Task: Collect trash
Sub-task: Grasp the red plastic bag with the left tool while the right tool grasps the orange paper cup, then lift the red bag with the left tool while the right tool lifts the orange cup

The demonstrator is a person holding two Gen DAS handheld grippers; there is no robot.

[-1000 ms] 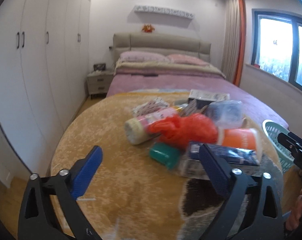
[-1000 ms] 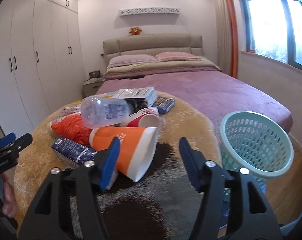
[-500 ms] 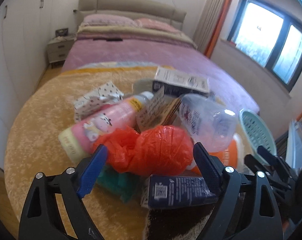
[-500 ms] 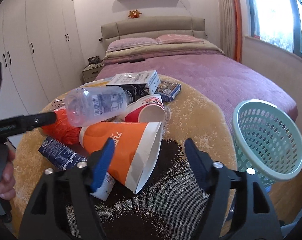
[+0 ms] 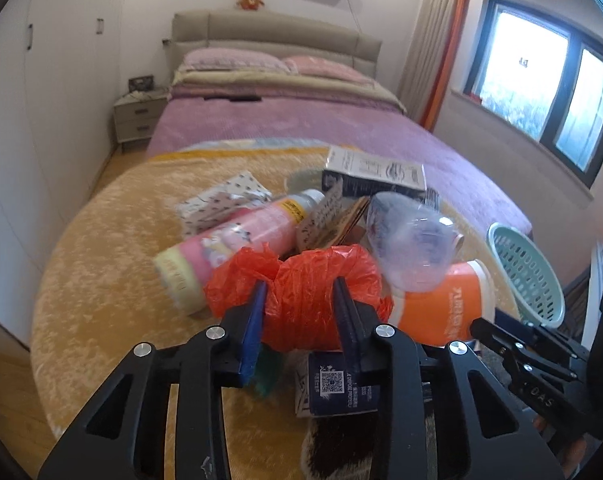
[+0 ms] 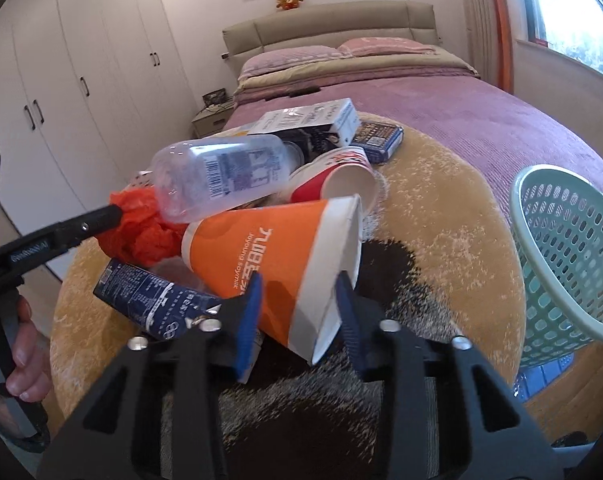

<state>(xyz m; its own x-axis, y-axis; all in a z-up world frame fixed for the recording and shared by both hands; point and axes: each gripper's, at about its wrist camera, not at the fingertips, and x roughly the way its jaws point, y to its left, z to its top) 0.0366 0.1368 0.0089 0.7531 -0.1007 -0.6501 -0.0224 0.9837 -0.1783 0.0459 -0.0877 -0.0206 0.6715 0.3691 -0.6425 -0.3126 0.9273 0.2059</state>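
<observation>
My left tool (image 5: 301,312) is closing on the red plastic bag (image 5: 313,280), centre of the left wrist frame, atop the trash pile on the yellow rug (image 5: 113,280). My right tool (image 6: 297,304) is clenched on the orange paper cup (image 6: 273,256), lower centre. Green basket (image 6: 573,256) at right edge.

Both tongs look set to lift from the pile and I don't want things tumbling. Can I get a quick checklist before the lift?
1. Left tongs on the red bag: ok, closing, pads squeezing it.
2. Right tongs on the orange cup: ok, pinching its rim end.
3. Clear bottle free of the lift: not ok, it lies on the cup and bag.
4. Basket open and upright: ok.
5. Grip firmness: cannot tell.
</observation>
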